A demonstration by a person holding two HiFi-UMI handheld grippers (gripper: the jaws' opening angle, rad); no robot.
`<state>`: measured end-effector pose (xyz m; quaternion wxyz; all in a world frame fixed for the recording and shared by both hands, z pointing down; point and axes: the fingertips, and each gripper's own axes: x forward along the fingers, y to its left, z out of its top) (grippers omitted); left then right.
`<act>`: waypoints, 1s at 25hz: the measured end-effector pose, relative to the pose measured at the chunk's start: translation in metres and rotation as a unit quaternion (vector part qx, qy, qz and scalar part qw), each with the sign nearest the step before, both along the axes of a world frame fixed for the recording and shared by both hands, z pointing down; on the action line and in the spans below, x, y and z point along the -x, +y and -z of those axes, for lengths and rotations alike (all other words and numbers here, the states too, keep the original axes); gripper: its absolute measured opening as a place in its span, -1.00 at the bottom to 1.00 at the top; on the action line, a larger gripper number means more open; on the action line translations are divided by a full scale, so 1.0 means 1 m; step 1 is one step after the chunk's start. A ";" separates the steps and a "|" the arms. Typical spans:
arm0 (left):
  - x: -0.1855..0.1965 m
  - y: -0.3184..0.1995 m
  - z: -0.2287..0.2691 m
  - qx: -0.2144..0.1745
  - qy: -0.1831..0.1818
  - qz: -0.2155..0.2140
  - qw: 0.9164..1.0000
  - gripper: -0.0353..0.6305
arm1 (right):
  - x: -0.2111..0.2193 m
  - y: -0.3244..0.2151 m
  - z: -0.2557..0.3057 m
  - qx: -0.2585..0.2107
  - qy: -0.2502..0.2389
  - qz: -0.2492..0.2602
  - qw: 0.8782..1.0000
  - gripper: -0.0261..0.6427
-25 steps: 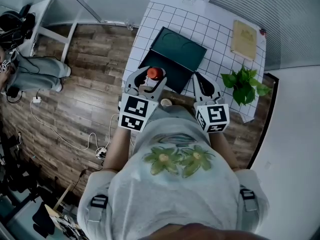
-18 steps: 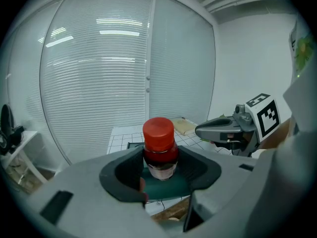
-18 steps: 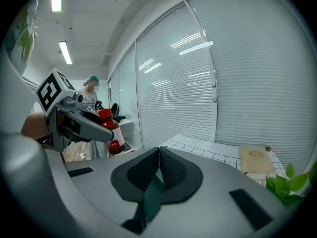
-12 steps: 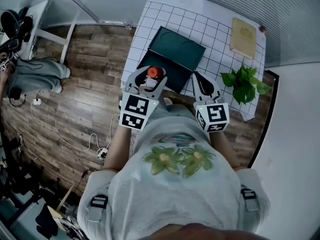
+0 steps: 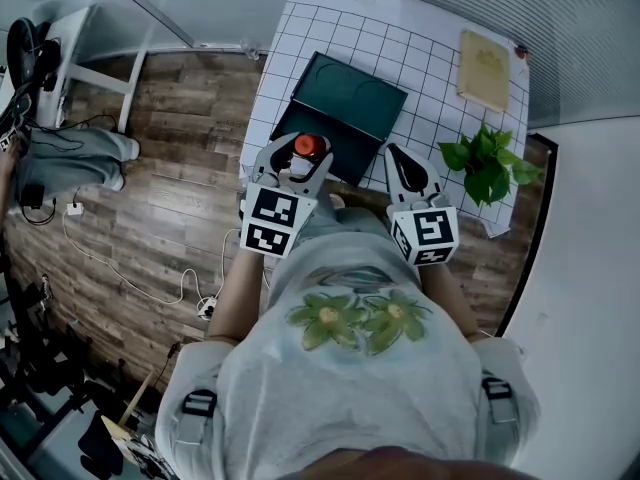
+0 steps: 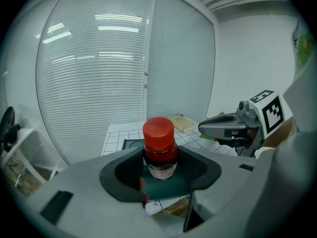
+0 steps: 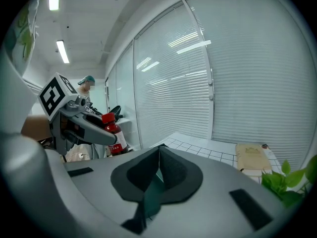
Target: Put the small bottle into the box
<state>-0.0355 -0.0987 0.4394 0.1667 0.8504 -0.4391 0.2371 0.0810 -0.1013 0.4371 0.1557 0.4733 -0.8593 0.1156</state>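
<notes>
A small bottle (image 5: 304, 147) with a red cap and dark contents stands upright between the jaws of my left gripper (image 5: 300, 160), which is shut on it. In the left gripper view the bottle (image 6: 159, 148) fills the notch of the pads. It hangs over the near left corner of a dark green box (image 5: 345, 103) that lies on the white gridded table (image 5: 430, 68). My right gripper (image 5: 397, 156) hovers to the right of the box's near edge, its jaws shut with nothing between them. From the right gripper view the bottle (image 7: 113, 131) shows at the left.
A leafy green plant (image 5: 487, 168) stands at the table's right edge, and a tan booklet (image 5: 484, 56) lies at the back right. Wooden floor with cables (image 5: 150, 258) spreads to the left of the table. The person's body fills the lower head view.
The head view has shifted a little. Both grippers and the bottle keep nearly the same places over the table's near edge.
</notes>
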 end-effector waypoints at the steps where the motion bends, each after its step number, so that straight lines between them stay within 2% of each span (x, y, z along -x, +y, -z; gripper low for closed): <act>1: 0.000 0.000 -0.003 0.002 -0.001 0.000 1.000 -0.23 | 0.000 0.000 -0.001 0.001 0.000 0.000 1.000 -0.90; 25: -0.011 -0.012 -0.049 0.045 -0.029 -0.024 0.998 -0.23 | 0.001 -0.010 -0.011 0.017 0.008 0.003 1.000 -0.90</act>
